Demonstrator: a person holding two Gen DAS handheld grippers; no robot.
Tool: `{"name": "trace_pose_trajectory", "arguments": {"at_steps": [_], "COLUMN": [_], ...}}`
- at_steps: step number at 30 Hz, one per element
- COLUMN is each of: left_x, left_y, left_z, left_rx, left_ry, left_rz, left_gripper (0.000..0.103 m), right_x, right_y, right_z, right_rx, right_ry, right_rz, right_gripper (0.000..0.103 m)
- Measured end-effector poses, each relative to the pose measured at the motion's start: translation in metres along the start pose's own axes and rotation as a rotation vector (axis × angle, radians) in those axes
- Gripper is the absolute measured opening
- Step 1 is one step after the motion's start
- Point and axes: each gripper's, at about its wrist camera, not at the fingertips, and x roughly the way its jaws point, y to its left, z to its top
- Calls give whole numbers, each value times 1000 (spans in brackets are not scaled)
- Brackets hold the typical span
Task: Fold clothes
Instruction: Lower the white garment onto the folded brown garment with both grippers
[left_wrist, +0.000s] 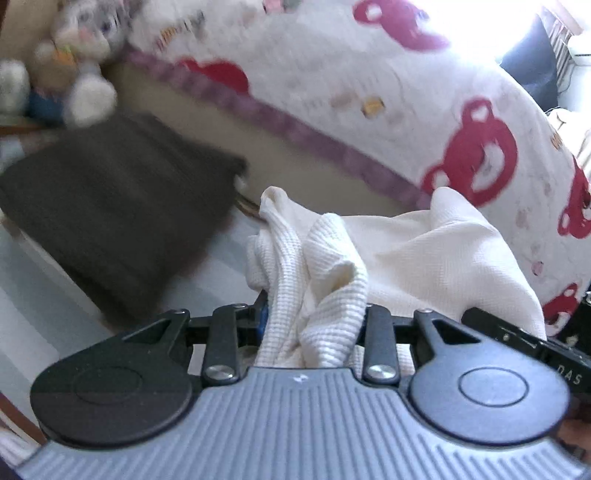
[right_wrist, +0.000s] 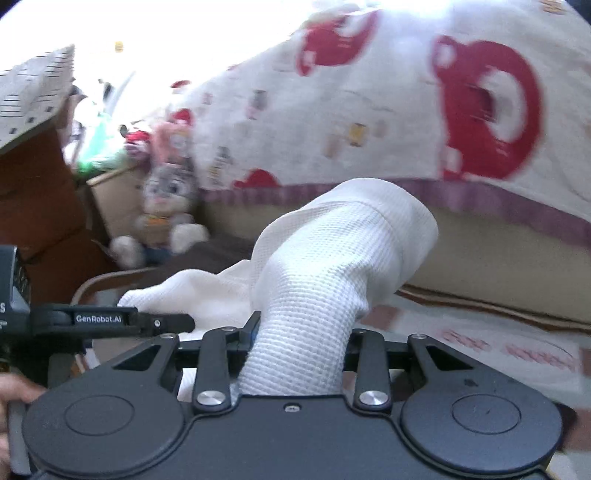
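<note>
A white waffle-knit garment is lifted off the bed and stretches between both grippers. In the left wrist view my left gripper is shut on a bunched fold of it, and the cloth hides the fingertips. The right gripper's body shows at the right edge, under the cloth. In the right wrist view my right gripper is shut on a thick roll of the same garment, which drapes forward over its fingers. The left gripper sits close on the left, at the garment's other end.
A dark brown folded garment lies on the bed to the left. Behind it is a bear-print blanket with a purple hem. A plush rabbit sits by a cardboard box. A hand holds the handle at lower left.
</note>
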Motion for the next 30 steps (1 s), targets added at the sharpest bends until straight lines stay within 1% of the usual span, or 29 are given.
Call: {"name": "trace_pose_trajectory", "arguments": {"at_steps": [2,3,6,7,11,14,16,18,19,20,21,22,23,24,25,26,28,29,30], "left_x": [-13,-18,-27,-27,-12,-5,-2,12,22,39,57,76,95,114,124,125,117,113,111], "left_y": [16,25,54,61,78,88,103,134,150,167,183,199,214,230,243,257,280,291,297], "left_z": [26,39,80,92,138,167,184,200,206,206,206,197,188,179,167,154,139,131,127], "left_rx": [62,65,51,65,145,208,188,84,34,22,11,-3,-16,-29,-50,-99,-236,-301,-337], "left_ry": [-38,-57,-76,-79,-87,-98,-99,-70,-51,-17,19,71,122,172,204,183,129,104,94], "left_rz": [22,22,13,22,119,166,165,130,115,129,147,207,266,320,324,266,187,148,112], "left_gripper": [31,31,31,31,31,31,33,35,40,43,51,54,53,51,57,57,58,58,58], "right_x": [20,29,55,63,102,130,144,164,176,196,218,239,259,272,283,280,266,261,257], "right_y": [16,23,44,51,86,108,114,117,115,107,97,88,76,66,56,49,37,35,33], "right_z": [11,15,32,36,62,81,89,93,93,87,80,72,59,44,29,14,-7,-14,-20], "right_rx": [-5,-5,30,27,-1,-35,-22,4,32,117,208,299,417,514,608,679,780,794,805], "right_ry": [2,11,-10,-19,-73,-106,-121,-139,-143,-105,-62,-19,72,154,235,225,155,158,166], "right_rz": [51,76,139,151,165,173,193,217,228,236,243,250,218,190,162,171,270,294,316], "right_gripper": [38,38,38,37,37,37,37,38,39,45,47,55,58,58,58,58,59,60,60]}}
